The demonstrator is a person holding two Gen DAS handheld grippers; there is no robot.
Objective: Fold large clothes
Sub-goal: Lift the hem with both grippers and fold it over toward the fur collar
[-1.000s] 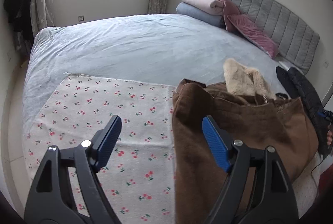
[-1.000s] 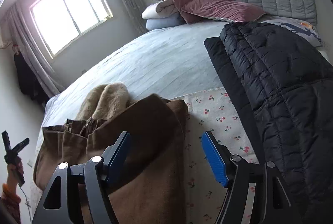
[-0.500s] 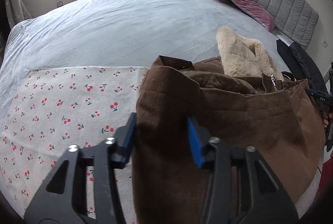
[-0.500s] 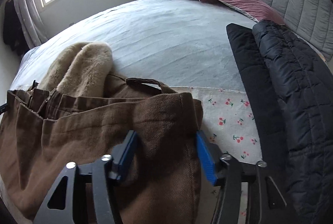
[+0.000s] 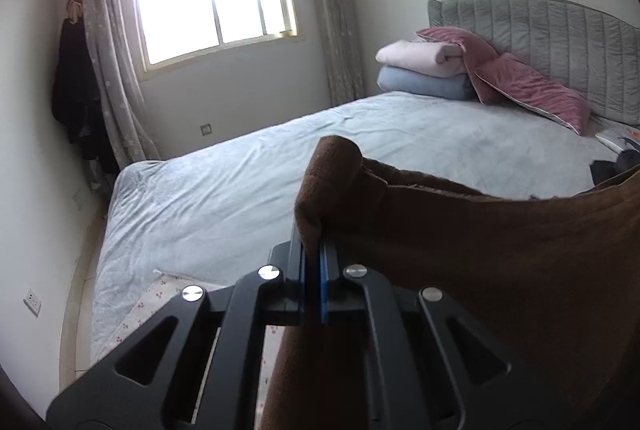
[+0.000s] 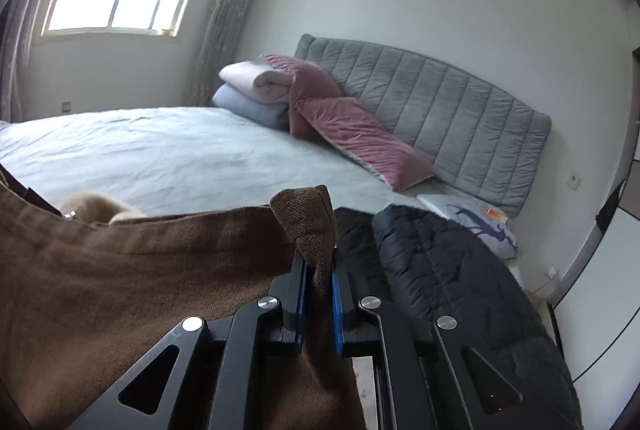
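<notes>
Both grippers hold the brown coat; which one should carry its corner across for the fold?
Probably left. The left gripper has open bed around its coat corner, while the right gripper sits right beside the black jacket, which might snag.

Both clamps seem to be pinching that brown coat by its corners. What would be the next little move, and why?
Probably carry both corners forward over the bed and lay them down. The left gripper and right gripper are each shut on a corner of the brown coat, whose edge is stretched between them above the bed, so the fold looks ready to go over.
</notes>
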